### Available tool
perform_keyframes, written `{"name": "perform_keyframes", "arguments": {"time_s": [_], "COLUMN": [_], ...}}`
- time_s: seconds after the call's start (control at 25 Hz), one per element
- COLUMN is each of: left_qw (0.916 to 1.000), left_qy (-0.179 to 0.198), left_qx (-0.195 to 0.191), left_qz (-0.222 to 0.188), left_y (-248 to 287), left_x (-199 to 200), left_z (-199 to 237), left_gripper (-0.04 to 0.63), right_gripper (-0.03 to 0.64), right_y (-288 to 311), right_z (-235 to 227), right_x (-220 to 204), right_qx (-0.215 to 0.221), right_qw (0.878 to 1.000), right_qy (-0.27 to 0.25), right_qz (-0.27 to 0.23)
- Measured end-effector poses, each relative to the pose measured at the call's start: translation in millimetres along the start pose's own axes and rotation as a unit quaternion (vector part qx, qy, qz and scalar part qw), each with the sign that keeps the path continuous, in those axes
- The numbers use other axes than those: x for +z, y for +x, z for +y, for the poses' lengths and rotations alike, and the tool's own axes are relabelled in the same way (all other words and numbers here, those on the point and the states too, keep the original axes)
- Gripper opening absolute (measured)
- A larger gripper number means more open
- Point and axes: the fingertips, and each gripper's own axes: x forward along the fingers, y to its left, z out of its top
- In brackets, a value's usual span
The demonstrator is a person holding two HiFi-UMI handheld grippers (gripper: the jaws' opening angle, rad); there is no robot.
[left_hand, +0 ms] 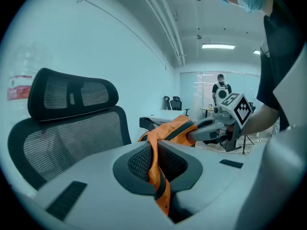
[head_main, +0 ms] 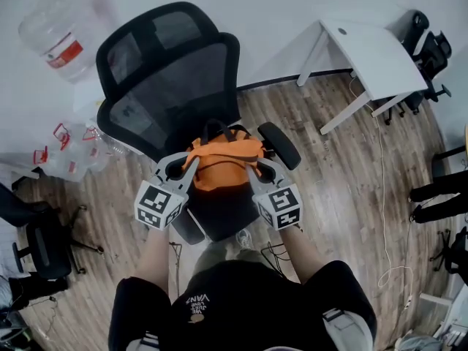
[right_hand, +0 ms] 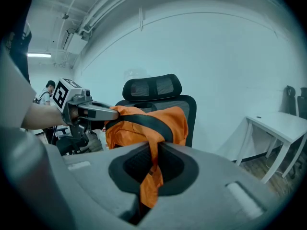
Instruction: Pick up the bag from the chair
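An orange bag (head_main: pixel 221 164) with black straps hangs between my two grippers over the seat of a black mesh office chair (head_main: pixel 170 86). My left gripper (head_main: pixel 180 172) is shut on the bag's left edge; orange fabric (left_hand: pixel 156 171) runs pinched between its jaws. On the other side my right gripper (head_main: pixel 257 171) is shut on the bag's right edge, with a fold of fabric (right_hand: pixel 151 178) caught in its jaws. Each gripper view shows the bag (right_hand: pixel 144 123) and the other gripper (right_hand: pixel 81 110) across from it. The bag's underside is hidden, so I cannot tell if it touches the seat.
A white table (head_main: pixel 365 57) stands at the back right on the wood floor. Large clear water bottles (head_main: pixel 66 31) sit at the left by the wall. Other black chairs (head_main: pixel 44 243) stand at the left and far right. A person (left_hand: pixel 220 87) stands far off.
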Motion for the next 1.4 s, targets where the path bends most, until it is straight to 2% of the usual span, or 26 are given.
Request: {"name": "perform_keyframes", "arguments": {"time_s": [1.4], "left_qw": [0.9967], "left_qy": [0.025], "left_qx": [0.026], "left_qz": [-0.072], "left_y": [-54], "left_x": [85], "left_z": [-22], "left_gripper": [0.023], "right_gripper": [0.011], "right_y": [-57], "right_z": [20], "right_x": [80], "right_qx": [0.005], "right_qw": [0.997], "right_qy": [-0.018], "right_qz": [-0.070]}}
